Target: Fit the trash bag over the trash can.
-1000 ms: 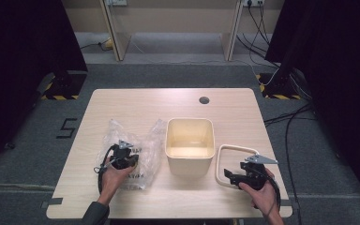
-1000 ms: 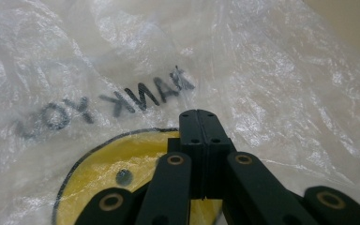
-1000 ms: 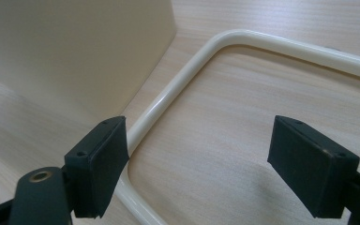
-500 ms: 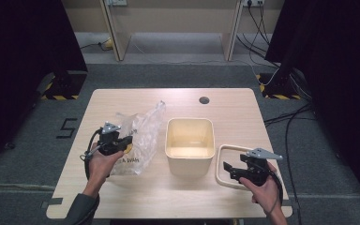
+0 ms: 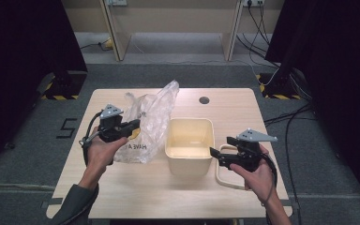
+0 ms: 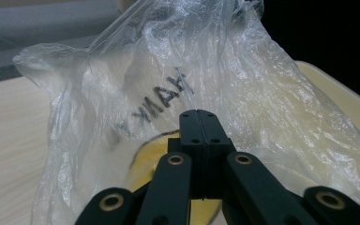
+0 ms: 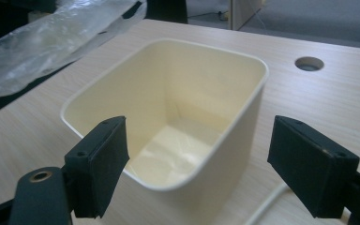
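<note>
At table left: left claw point(image 5: 134, 125) clamps plastic bag point(image 5: 152, 117) | right claw point(image 5: 214, 157) agape

left gripper point(image 6: 199, 123) jaws pinched tight on clear plastic bag point(image 6: 243, 79) | yellow thing point(image 6: 152, 161) inside | wooden table point(image 6: 9, 140) underneath

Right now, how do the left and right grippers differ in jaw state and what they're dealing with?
Left gripper: jaws pressed together, pinching the clear plastic bag and holding it up off the table. Right gripper: jaws spread wide, nothing between the pads, aimed at the cream bin.
The left sits beside the bin's left wall; the right sits at its right wall, over the white loop handle.
Both are hand-held, above the table.
</note>
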Tool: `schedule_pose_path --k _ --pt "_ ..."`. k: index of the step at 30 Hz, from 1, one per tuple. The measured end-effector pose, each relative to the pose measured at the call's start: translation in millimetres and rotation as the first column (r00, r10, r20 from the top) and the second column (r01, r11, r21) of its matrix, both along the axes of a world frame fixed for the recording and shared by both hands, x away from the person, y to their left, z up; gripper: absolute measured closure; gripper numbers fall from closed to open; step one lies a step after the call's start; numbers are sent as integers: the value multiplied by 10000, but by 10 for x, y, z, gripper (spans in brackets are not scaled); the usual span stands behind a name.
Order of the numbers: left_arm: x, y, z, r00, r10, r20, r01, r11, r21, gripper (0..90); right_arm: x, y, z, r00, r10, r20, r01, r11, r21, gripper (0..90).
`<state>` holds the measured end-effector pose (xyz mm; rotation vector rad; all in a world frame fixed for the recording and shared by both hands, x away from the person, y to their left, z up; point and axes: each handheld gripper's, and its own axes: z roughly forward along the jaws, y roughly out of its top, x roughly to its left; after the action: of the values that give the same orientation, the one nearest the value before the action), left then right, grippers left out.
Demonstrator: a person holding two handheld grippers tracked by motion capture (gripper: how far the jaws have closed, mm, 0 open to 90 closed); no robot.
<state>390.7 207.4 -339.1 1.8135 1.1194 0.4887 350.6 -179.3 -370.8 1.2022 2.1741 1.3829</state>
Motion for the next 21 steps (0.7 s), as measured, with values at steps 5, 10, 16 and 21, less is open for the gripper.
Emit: schedule_pose_path --k 5,10,16,21 --pt "18 -260 120 9985 -499 233 497 9987 107 898 44 167 127 9983 589 -51 -587 9978 300 201" --pt "48 -577 136 9943 -1025 295 1023 9947 75 898 112 329 231 9966 821 -97 -814 9952 549 198" --pt "53 -938 108 9851 -1696 271 1693 9855 128 898 214 455 236 9965 784 -305 -760 9944 734 192" --pt "76 -1271 67 9736 -2280 38 2280 9736 47 898 301 418 175 9976 627 -285 -598 9940 911 363"
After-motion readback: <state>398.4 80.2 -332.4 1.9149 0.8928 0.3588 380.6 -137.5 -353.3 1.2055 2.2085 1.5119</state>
